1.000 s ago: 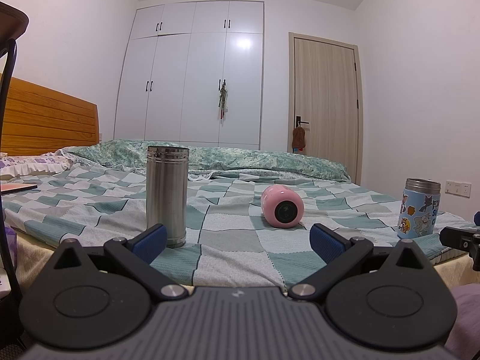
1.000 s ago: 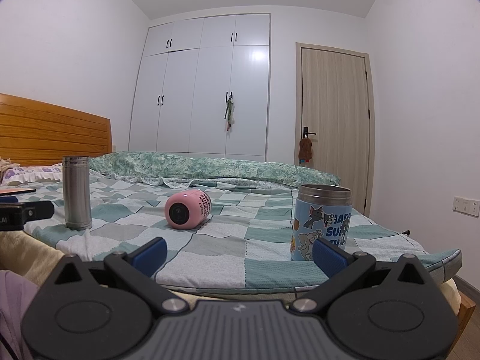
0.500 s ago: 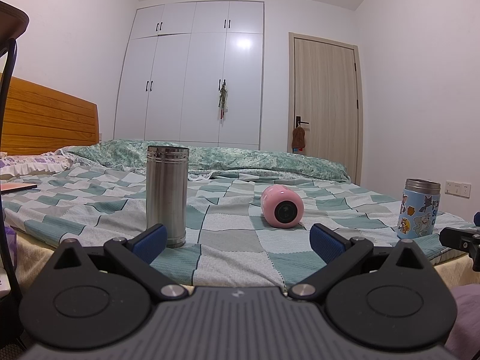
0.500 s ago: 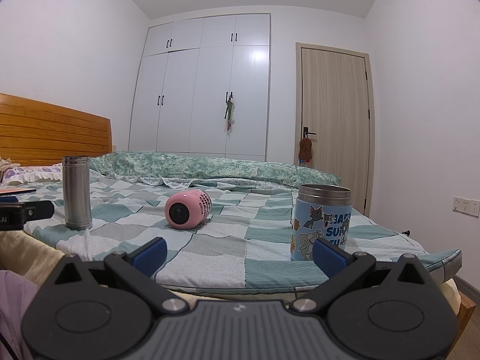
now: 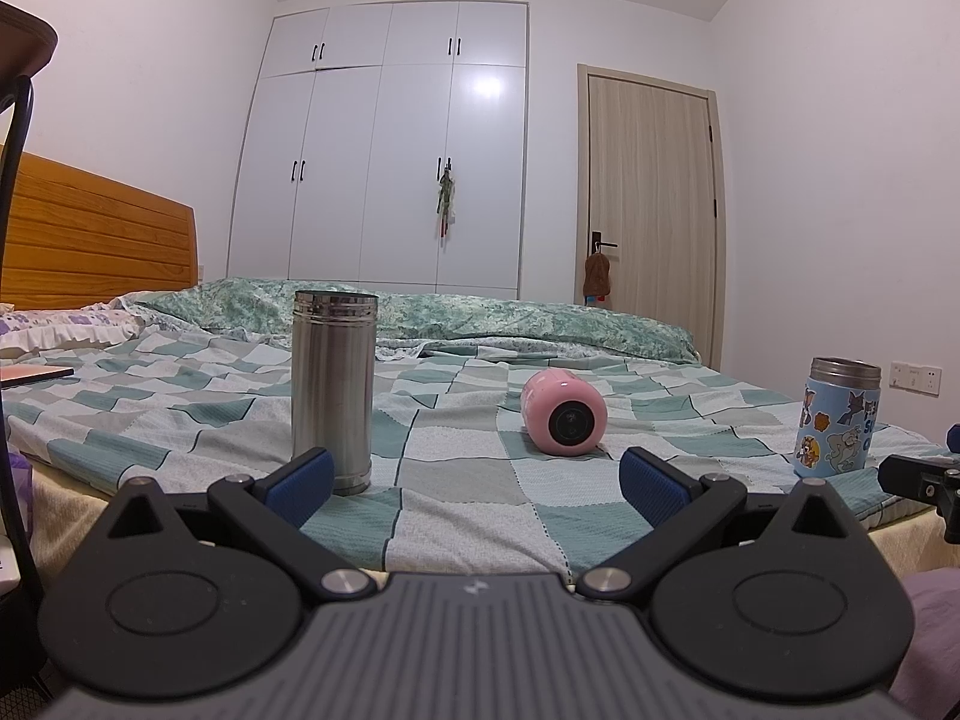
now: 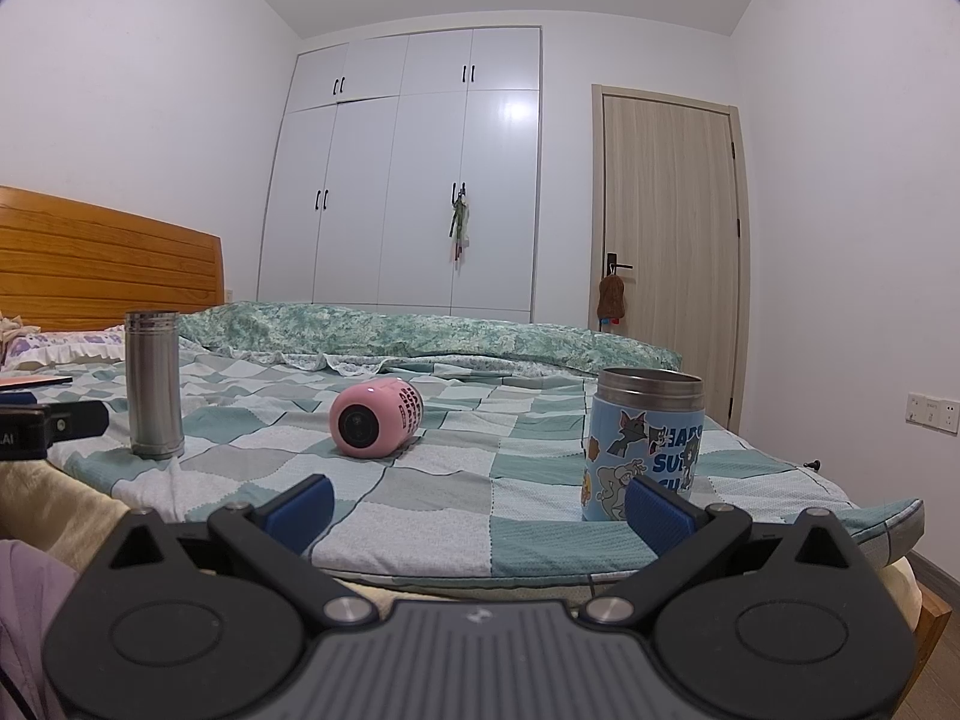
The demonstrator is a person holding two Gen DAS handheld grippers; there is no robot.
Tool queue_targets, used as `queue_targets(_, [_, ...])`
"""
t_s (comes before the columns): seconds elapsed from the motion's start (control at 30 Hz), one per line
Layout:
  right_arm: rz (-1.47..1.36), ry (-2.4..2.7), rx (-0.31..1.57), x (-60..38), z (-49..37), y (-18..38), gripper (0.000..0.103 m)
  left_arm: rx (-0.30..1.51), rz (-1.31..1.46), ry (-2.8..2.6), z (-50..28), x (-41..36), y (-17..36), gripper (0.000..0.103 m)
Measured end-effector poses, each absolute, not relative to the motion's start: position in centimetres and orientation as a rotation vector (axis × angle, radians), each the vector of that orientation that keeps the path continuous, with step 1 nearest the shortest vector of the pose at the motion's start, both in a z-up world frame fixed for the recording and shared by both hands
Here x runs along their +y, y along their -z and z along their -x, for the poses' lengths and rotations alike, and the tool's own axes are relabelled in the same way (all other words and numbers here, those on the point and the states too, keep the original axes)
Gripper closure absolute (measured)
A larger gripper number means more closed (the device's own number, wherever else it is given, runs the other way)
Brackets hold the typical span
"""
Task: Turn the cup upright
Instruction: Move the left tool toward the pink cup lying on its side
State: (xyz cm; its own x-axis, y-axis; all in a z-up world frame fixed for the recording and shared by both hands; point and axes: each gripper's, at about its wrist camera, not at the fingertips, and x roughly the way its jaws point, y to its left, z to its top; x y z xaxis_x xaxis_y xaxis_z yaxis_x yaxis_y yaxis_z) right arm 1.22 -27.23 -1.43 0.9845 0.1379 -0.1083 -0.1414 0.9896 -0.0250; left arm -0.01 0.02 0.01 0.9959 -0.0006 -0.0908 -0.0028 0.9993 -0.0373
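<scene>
Blue cartoon cup (image 6: pixel 642 445) base partly hidden behind right claw (image 6: pixel 479 503) pad.

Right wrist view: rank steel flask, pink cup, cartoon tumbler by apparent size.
1. cartoon tumbler: looks largest, though it stands nearest the camera, so true size is unsure.
2. steel flask: about as tall, narrower.
3. pink cup: smallest, lying on its side on the bed.

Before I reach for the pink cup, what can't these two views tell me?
- Pink cup: the dark round end faces both cameras; whether that is mouth or base is unclear, and its far end is hidden.
- Steel flask: lower left edge covered by the left gripper finger.
- Cartoon cup: lower right covered by the right gripper finger.
</scene>
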Motion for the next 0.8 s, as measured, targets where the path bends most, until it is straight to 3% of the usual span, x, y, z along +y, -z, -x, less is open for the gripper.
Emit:
queue_targets(0.53, [0.04,-0.149,0.114,-26.9,-1.5,1.4,0.0,0.114,0.029,0.004,-0.2,-0.1,-0.1,0.0])
queue_targets(0.8, [0.084,-0.247,0.138,-25.8,-3.2,-0.2,0.0,0.173,-0.016,0.076,-2.5,-1.3,-2.6,0.0])
